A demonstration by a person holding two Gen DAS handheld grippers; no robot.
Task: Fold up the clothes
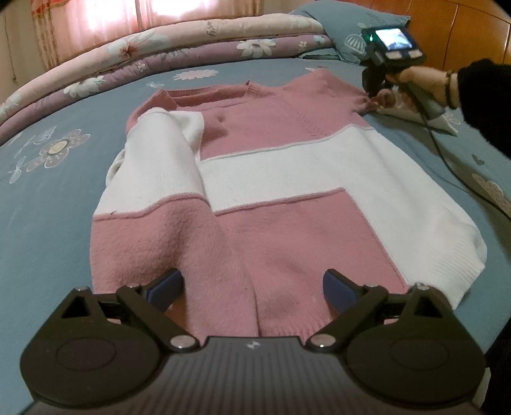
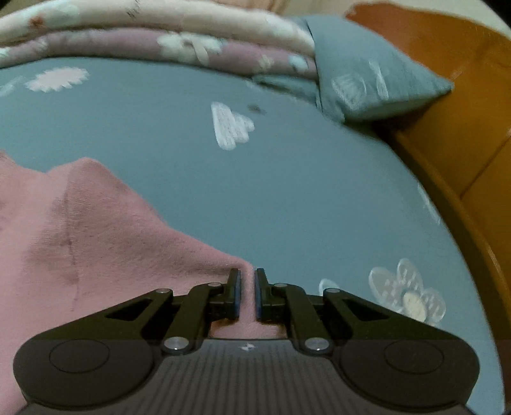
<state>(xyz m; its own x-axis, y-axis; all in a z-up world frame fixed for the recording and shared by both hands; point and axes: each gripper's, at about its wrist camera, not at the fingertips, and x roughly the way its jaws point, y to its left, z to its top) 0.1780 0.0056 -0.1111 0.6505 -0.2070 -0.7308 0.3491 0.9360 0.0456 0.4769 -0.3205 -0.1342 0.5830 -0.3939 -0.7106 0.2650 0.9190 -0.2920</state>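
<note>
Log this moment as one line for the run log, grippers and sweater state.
left gripper: open, over pink hem | right gripper: shut on sweater shoulder | one sleeve folded across front | sweater flat on bed

A bed [image 1: 48, 204] fills both views, covered by a blue-grey sheet [image 2: 255, 178] printed with white flowers and hearts. Along its far edge, from nine round to twelve o'clock, lies a folded quilt [image 1: 159, 48] in pink and mauve layers with pale blossoms. At one o'clock a blue-grey pillow [image 1: 338, 35] rests against the quilt's end. Behind the pillow, at two o'clock, stands an orange wooden headboard [image 2: 453, 105]. Pinkish curtains [image 1: 95, 16] glow at eleven o'clock. A dark cable [image 1: 447, 159] trails across the sheet at three o'clock.
</note>
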